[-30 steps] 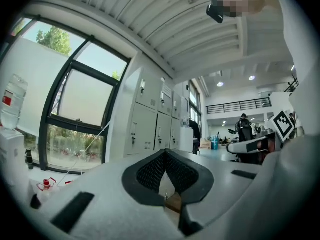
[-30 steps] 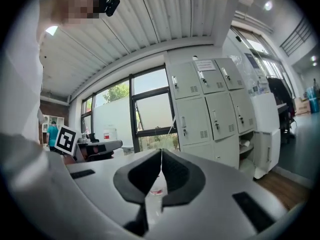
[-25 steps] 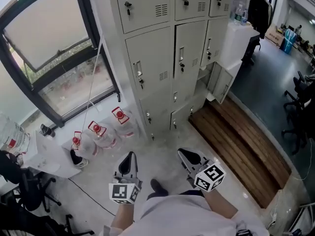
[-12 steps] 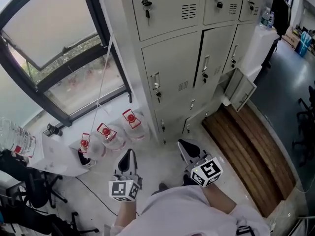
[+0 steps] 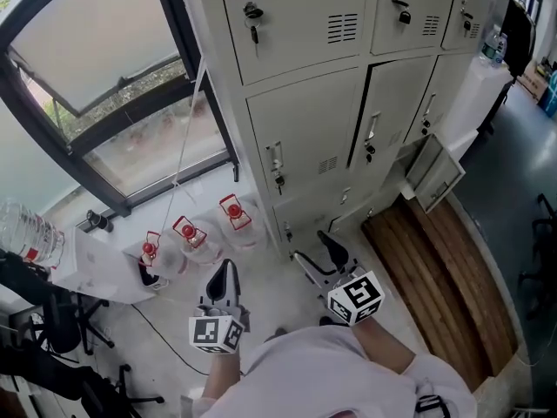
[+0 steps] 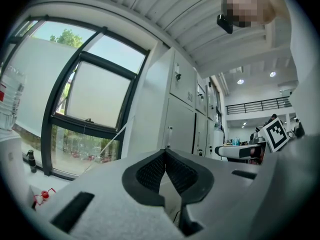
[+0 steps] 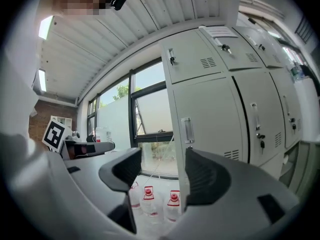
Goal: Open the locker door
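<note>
A bank of grey lockers stands ahead. The nearest middle-row locker door is closed, with a vertical handle and a key lock below it. In the right gripper view that door and its handle lie just past the jaws. My right gripper is low in front of the lockers, apart from them. Its jaws are opening and nothing is between them. My left gripper is held beside it to the left, shut and empty, its closed tips pointing toward the lockers.
Three red-capped water bottles stand on the floor by the window. One small bottom-row locker door hangs open at the right. A wooden platform lies right of the lockers. A white table and chairs are at the left.
The right gripper's jaws have gone from shut to wide apart. The view and both grippers have moved closer to the lockers.
</note>
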A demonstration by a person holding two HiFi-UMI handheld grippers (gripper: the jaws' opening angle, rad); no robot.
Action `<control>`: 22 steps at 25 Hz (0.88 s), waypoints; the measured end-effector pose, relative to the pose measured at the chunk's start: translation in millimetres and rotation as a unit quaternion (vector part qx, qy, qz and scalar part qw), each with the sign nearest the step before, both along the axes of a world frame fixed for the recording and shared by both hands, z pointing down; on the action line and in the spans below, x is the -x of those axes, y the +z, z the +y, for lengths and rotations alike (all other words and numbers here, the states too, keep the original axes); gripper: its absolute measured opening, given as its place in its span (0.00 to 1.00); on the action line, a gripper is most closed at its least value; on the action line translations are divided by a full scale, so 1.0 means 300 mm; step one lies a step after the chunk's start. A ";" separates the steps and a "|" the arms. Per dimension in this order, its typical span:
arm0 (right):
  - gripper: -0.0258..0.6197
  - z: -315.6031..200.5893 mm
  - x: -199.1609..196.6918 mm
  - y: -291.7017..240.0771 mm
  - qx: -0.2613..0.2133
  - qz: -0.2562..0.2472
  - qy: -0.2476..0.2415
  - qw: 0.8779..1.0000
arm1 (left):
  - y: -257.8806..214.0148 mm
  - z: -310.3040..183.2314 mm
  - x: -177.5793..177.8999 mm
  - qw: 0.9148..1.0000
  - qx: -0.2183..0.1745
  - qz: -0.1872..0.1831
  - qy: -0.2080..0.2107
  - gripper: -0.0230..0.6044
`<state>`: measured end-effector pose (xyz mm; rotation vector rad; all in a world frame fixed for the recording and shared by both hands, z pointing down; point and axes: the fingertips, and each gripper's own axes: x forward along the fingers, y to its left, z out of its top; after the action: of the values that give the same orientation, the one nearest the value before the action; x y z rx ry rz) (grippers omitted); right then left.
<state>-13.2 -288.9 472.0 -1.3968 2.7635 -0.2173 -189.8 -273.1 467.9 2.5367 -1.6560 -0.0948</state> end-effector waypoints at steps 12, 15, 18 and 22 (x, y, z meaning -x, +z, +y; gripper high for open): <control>0.41 -0.245 0.043 -0.029 -0.026 0.024 -0.030 0.999 | 0.038 0.035 0.069 0.998 0.022 -0.013 -0.061 0.04; 0.41 -0.324 0.085 -0.043 -0.038 0.037 -0.039 0.998 | 0.047 0.061 0.122 0.996 0.027 -0.016 -0.086 0.04; 0.41 -0.405 0.120 -0.055 -0.048 0.048 -0.044 0.997 | 0.051 0.086 0.174 0.993 0.030 -0.017 -0.112 0.04; 0.41 -0.508 0.161 -0.067 -0.059 0.067 -0.053 0.995 | 0.050 0.116 0.235 0.989 0.033 -0.019 -0.145 0.04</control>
<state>-61.6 -441.4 451.8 -1.2830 2.9081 0.0383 -260.4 -238.2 482.9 2.2488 -1.9963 -0.0149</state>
